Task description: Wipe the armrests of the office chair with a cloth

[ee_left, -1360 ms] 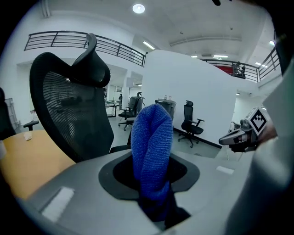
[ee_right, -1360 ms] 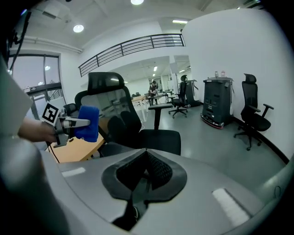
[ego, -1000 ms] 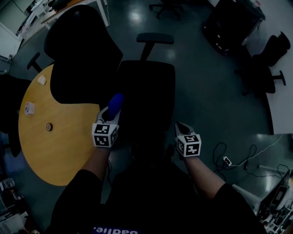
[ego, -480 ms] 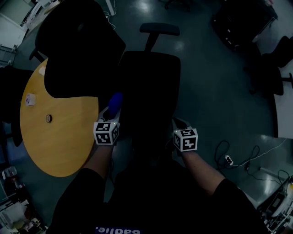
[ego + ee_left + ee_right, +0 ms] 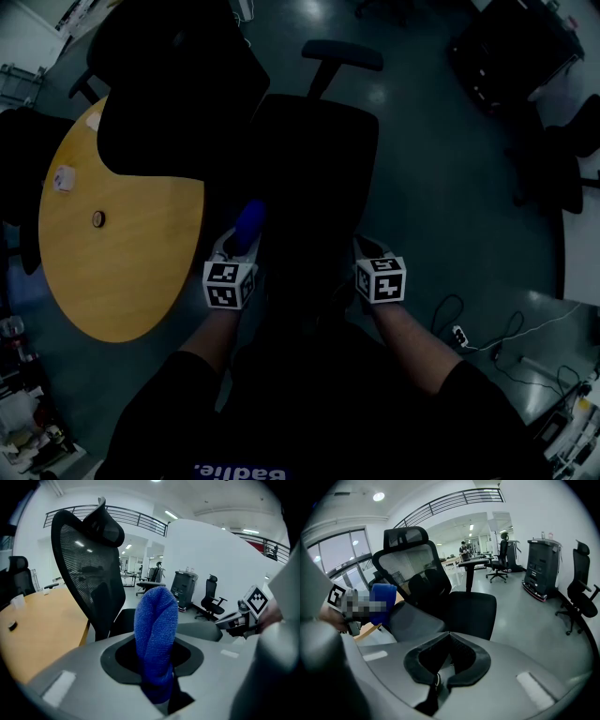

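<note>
The black office chair (image 5: 314,169) stands right in front of me, dark in the head view. My left gripper (image 5: 242,246) is shut on a rolled blue cloth (image 5: 248,223) at the chair's left side. In the left gripper view the cloth (image 5: 156,634) sticks up between the jaws, with a grey armrest pad (image 5: 199,631) just beyond it. My right gripper (image 5: 364,248) is at the chair's right side, shut and empty. The right gripper view shows the pad (image 5: 412,620), the blue cloth (image 5: 382,602) beside it and the chair seat (image 5: 471,611).
A round yellow table (image 5: 122,253) with small items lies at the left, a second black chair (image 5: 169,94) pushed against it. More chairs (image 5: 562,159) and a black cabinet (image 5: 506,47) stand at the right. Cables and a power strip (image 5: 459,333) lie on the floor.
The head view has shifted a little. My left gripper with the cloth has edged right toward the chair, and the right gripper has drawn slightly inward. Both grips are unchanged.
</note>
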`<state>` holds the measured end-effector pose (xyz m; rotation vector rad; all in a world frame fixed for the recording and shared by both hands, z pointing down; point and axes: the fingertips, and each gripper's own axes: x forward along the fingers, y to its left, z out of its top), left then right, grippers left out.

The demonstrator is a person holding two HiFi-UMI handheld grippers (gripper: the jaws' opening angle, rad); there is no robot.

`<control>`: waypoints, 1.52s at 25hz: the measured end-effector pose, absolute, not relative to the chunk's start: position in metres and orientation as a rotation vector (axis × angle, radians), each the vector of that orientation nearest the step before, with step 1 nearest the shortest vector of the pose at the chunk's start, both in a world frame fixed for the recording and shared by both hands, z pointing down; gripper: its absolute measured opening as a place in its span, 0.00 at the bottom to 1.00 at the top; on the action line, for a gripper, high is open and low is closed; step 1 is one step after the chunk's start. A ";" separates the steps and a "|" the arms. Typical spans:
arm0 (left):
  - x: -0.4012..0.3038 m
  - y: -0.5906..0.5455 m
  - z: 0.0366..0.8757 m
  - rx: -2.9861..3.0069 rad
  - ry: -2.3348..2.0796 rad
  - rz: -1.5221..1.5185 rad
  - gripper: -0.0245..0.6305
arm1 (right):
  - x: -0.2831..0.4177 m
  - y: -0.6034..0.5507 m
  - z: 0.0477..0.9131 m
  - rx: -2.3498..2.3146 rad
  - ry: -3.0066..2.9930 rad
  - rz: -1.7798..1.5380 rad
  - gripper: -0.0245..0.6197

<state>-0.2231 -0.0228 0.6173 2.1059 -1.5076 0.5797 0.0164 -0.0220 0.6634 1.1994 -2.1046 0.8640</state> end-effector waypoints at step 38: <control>-0.045 0.042 0.602 2.353 -0.940 0.553 0.25 | 0.006 -0.019 0.661 1.125 -2.152 0.924 0.04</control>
